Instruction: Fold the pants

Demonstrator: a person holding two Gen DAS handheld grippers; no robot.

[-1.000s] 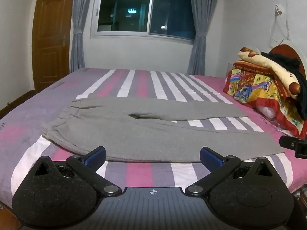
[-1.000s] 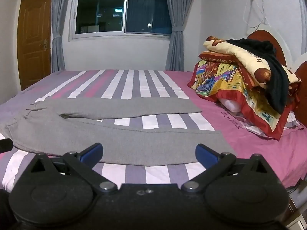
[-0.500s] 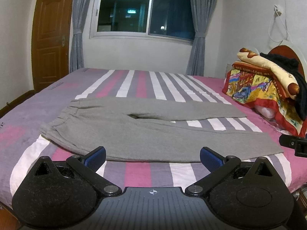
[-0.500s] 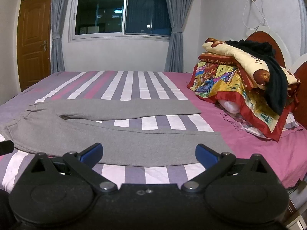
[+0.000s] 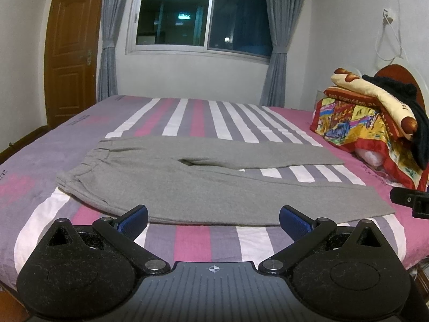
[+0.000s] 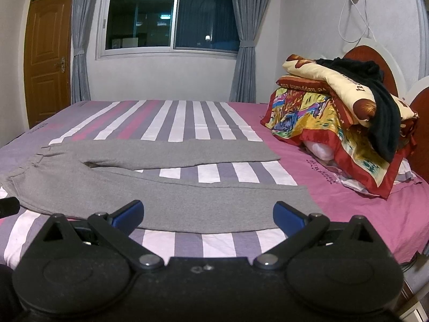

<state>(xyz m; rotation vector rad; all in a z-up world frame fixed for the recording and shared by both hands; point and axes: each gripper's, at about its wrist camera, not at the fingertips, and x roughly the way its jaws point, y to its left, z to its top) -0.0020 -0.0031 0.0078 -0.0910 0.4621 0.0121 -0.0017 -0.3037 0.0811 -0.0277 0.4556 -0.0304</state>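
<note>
Grey pants lie flat on the striped bed, waistband at the left, both legs spread apart toward the right; they also show in the right wrist view. My left gripper is open and empty, just short of the near edge of the near leg. My right gripper is open and empty, just short of the near leg's hem end. A tip of the right gripper shows at the right edge of the left wrist view.
The bed has a pink, purple and white striped sheet. A pile of colourful quilts with a black garment sits at the headboard on the right. A window, curtains and a wooden door lie beyond.
Both grippers have risen and tilted slightly, so the pants sit a little lower in view. Jaws stay open. The pants have not moved.
</note>
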